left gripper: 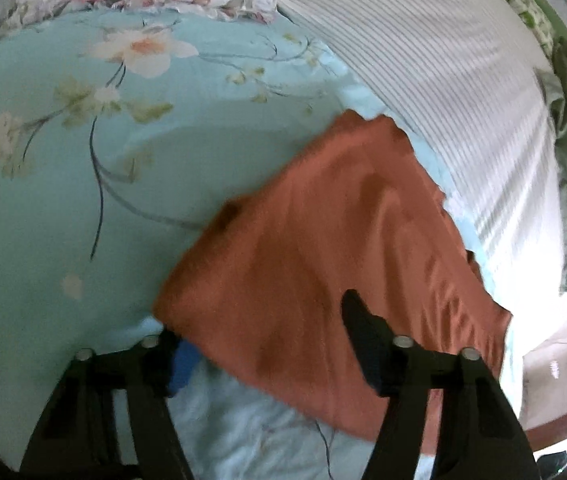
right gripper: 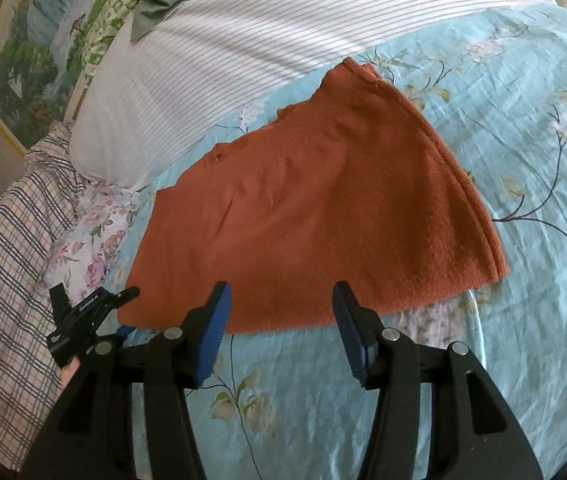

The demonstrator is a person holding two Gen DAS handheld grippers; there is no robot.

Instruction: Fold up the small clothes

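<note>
Just ahead of right gripper (right gripper: 281,330): garment (right gripper: 303,216).

A pale blue floral bedsheet (right gripper: 523,200) covers the bed. A white striped pillow (right gripper: 211,60) lies on it, near a plaid cloth (right gripper: 7,248), a pink-flowered fabric (right gripper: 95,248) and a landscape picture (right gripper: 27,60).

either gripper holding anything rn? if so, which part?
Right gripper: nothing, open just short of the orange garment. Left gripper: fingers wide apart at the garment's near edge, the cloth draped over one; a real pinch cannot be told.
</note>
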